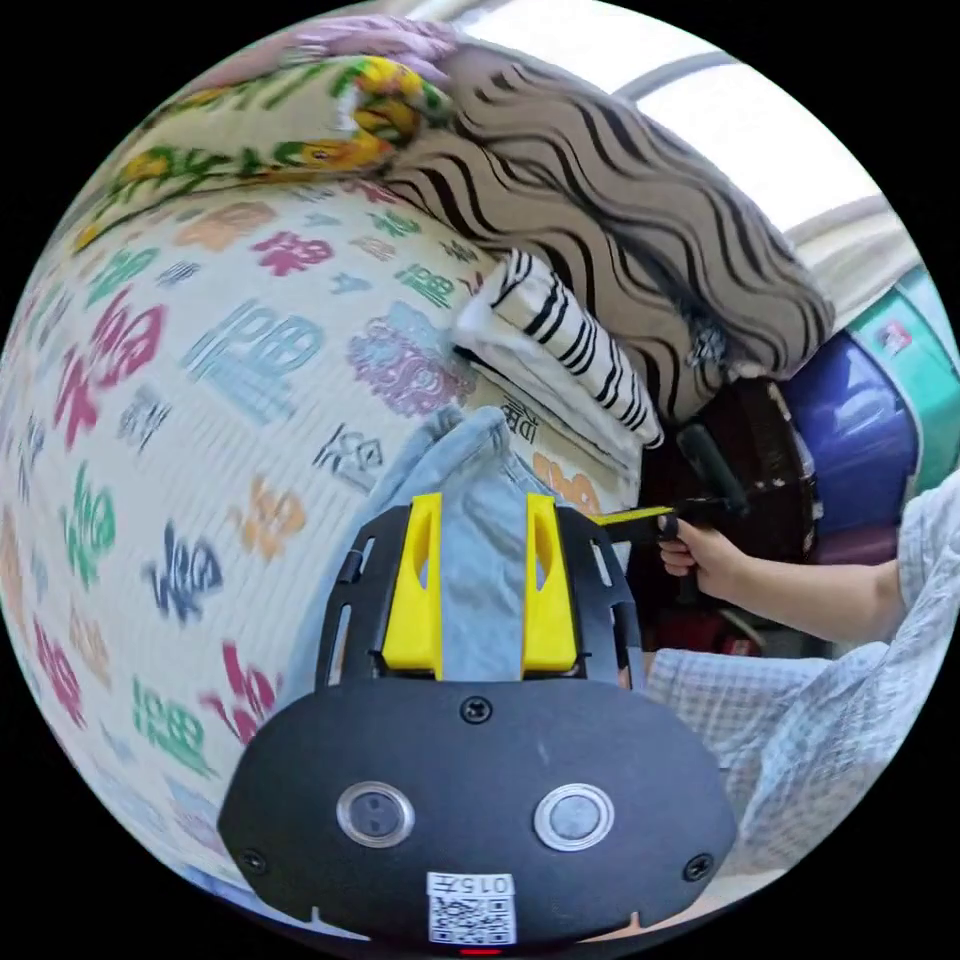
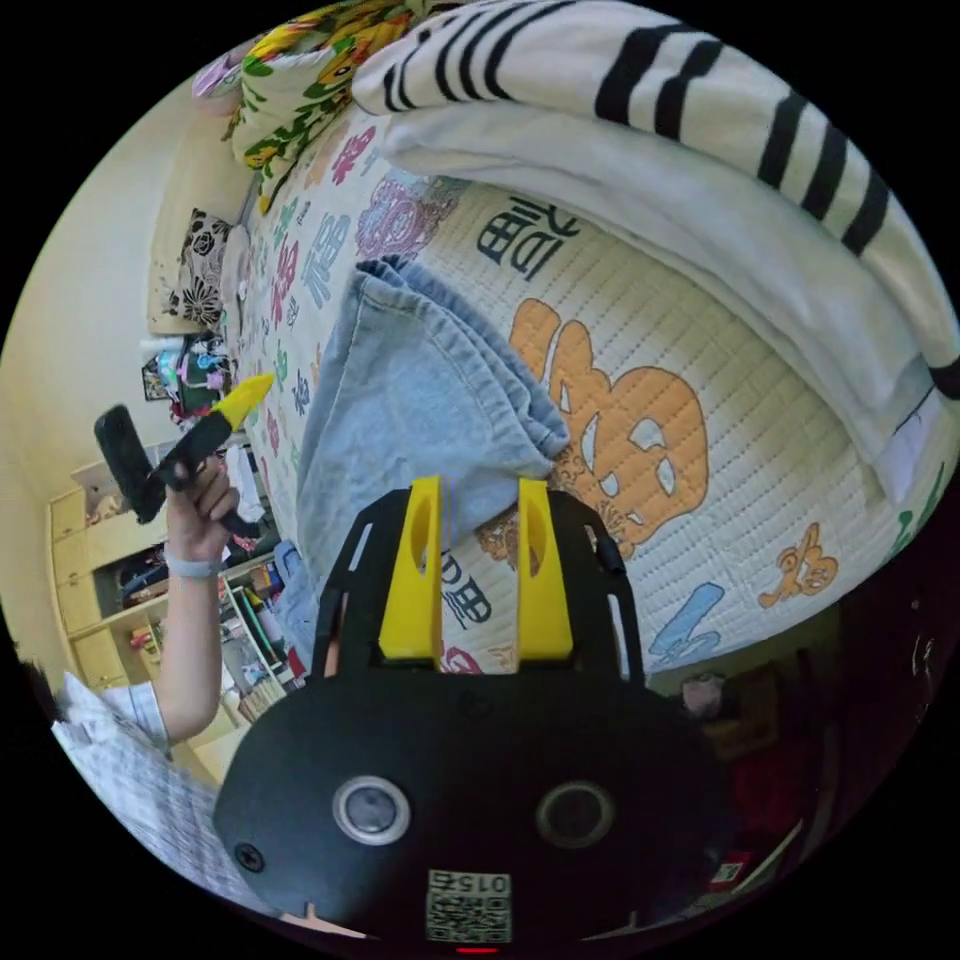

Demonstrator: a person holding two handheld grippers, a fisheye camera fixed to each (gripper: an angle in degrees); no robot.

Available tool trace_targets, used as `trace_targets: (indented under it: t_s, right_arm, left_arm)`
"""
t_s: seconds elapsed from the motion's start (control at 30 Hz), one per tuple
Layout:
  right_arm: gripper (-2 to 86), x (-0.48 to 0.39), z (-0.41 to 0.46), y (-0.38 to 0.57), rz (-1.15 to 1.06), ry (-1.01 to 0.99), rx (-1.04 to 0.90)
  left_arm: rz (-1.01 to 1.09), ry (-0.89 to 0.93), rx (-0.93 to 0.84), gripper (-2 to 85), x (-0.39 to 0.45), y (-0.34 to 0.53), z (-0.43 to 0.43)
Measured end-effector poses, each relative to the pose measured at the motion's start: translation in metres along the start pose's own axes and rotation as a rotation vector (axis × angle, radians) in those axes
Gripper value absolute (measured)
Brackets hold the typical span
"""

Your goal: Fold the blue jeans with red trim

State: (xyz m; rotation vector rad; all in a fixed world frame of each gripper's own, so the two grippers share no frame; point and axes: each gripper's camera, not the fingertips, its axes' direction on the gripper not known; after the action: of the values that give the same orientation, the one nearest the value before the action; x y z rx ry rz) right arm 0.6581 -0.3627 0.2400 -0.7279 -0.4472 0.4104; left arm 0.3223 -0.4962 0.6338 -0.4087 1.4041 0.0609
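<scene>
The light blue jeans [image 1: 470,520] [image 2: 420,400] lie folded into a narrow bundle near the edge of a bed, on a cream quilt [image 1: 200,400] [image 2: 680,400] printed with coloured characters. My left gripper [image 1: 484,497] hovers over the jeans with its yellow jaws apart and nothing between them. In the right gripper view it [image 2: 235,400] is held up in a hand, off the cloth. My right gripper [image 2: 480,481] stands open just short of the bundle's near end. In the left gripper view it [image 1: 635,518] is by the bed edge, held in a hand [image 1: 700,555].
A folded white garment with black stripes [image 1: 560,340] [image 2: 700,150] lies on the quilt beside the jeans. Behind it are a brown wavy-striped blanket [image 1: 620,220] and a floral pillow [image 1: 280,120]. Blue and green tubs [image 1: 860,420] stand beside the bed. Cluttered shelves [image 2: 130,560] line the wall.
</scene>
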Motion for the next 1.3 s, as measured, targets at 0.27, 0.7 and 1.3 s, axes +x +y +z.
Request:
trace_targets:
  t_s: [0.27, 0.7, 1.3]
  right_arm:
    - [14.1, 0.101, -0.026, -0.001, 0.124, 0.003, 0.089]
    - [11.0, 0.187, -0.034, -0.039, 0.121, -0.071, 0.029]
    - [2.8, 0.233, -0.123, -0.03, 0.012, -0.264, 0.24]
  left_arm:
    - [0.164, -0.197, -0.354, 13.9, -0.031, -0.095, 0.15]
    - [0.238, -0.051, -0.528, 9.9, -0.09, -0.131, 0.243]
    - [0.338, 0.178, -0.266, -0.3, -0.124, -0.172, 0.122]
